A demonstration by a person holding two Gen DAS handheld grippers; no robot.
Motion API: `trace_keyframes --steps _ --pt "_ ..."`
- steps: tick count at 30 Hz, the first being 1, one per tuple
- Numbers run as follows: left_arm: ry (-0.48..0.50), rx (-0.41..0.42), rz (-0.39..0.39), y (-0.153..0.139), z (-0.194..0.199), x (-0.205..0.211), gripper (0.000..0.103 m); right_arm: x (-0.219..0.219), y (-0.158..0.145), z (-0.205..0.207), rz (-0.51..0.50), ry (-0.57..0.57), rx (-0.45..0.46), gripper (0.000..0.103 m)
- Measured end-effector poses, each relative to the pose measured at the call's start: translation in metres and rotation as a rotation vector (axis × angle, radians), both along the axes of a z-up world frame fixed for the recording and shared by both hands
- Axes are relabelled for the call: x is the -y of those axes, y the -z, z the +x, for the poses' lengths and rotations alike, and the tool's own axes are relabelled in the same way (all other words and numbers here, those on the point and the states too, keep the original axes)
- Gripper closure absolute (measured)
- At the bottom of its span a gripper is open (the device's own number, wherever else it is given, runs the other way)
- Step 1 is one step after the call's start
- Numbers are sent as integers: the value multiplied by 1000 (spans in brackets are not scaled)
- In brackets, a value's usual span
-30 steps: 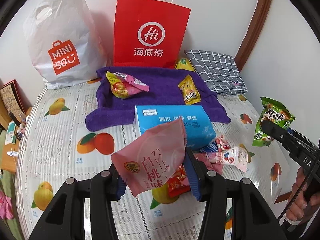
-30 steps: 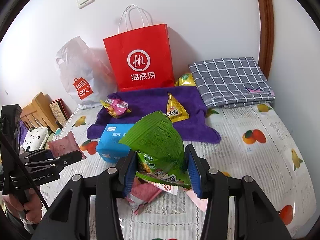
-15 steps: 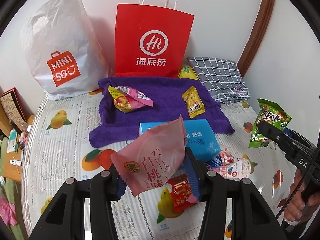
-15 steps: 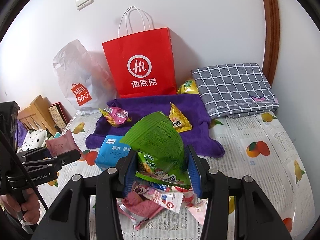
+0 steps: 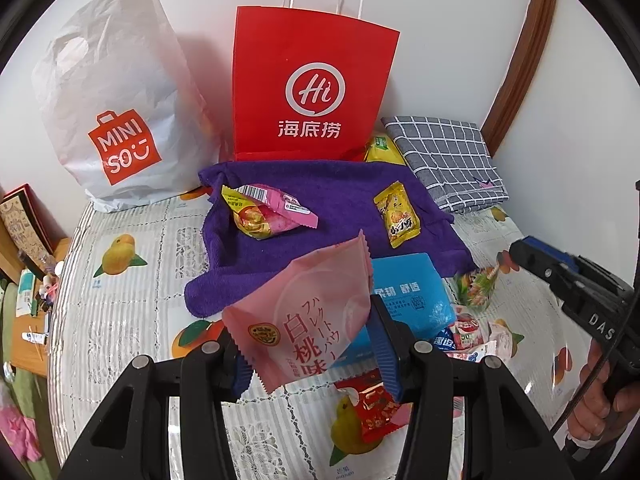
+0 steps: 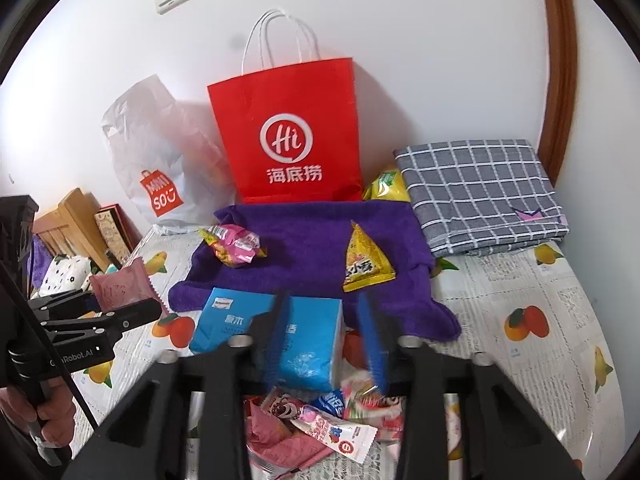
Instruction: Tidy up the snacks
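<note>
My left gripper (image 5: 308, 344) is shut on a pink peach-flavour snack packet (image 5: 304, 316), held above the table; it also shows in the right wrist view (image 6: 118, 290). My right gripper (image 6: 324, 340) is open and empty, blurred, above the blue tissue pack (image 6: 280, 332). A green snack packet (image 5: 478, 290) sits just right of the tissue pack (image 5: 408, 296), apart from the right gripper (image 5: 520, 256). A purple towel (image 5: 320, 200) holds a pink-yellow packet (image 5: 264, 212) and a yellow packet (image 5: 398, 214). A heap of small snacks (image 6: 320, 420) lies below my right gripper.
A red paper bag (image 5: 312, 88) and a white Miniso bag (image 5: 112, 120) stand against the back wall. A grey checked cloth (image 5: 444, 160) lies at the back right with a yellow bag (image 5: 382, 148) beside it. A red packet (image 5: 372, 400) lies near my left gripper.
My right gripper has opened and let go of the green packet, which now sits on the table beside the tissue pack. My left gripper still holds the pink packet, drawn back slightly.
</note>
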State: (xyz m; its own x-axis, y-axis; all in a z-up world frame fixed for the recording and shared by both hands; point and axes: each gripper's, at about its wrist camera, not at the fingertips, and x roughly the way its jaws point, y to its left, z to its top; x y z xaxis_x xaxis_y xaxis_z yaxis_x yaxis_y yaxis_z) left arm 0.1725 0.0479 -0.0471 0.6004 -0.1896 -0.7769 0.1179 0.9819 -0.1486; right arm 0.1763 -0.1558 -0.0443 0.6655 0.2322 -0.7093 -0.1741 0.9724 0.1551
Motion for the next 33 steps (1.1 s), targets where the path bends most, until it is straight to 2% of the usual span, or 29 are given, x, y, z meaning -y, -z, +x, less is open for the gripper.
trace_keyframes --steps 3,5,7,9,12,21,27,29,31,33 --pt "-4 -4 -13 3 1 -3 55 4 8 -1 3 -1 -18 76" --pt "-6 -11 -20 6 1 -4 55 10 15 -5 -3 6 -31 72" --pt "-9 -22 -26 10 2 -4 55 18 21 -9 -11 19 -37 58" --pt "-4 -28 -33 12 2 -3 55 26 26 -13 -33 33 -40 49" --pt "1 -33 -38 16 2 0 55 40 41 -14 -81 78 -53 42" --pt "11 -53 -27 26 14 4 55 60 94 10 -56 124 -157 42" --pt "11 -61 -14 31 20 4 55 65 118 36 -20 162 -201 42" --pt "9 -68 -13 34 23 4 55 65 125 42 -36 175 -224 46" --pt "7 -73 -11 36 25 3 55 67 127 45 -33 177 -234 61" --pt "6 -74 -12 36 27 3 55 71 124 44 -9 177 -234 63"
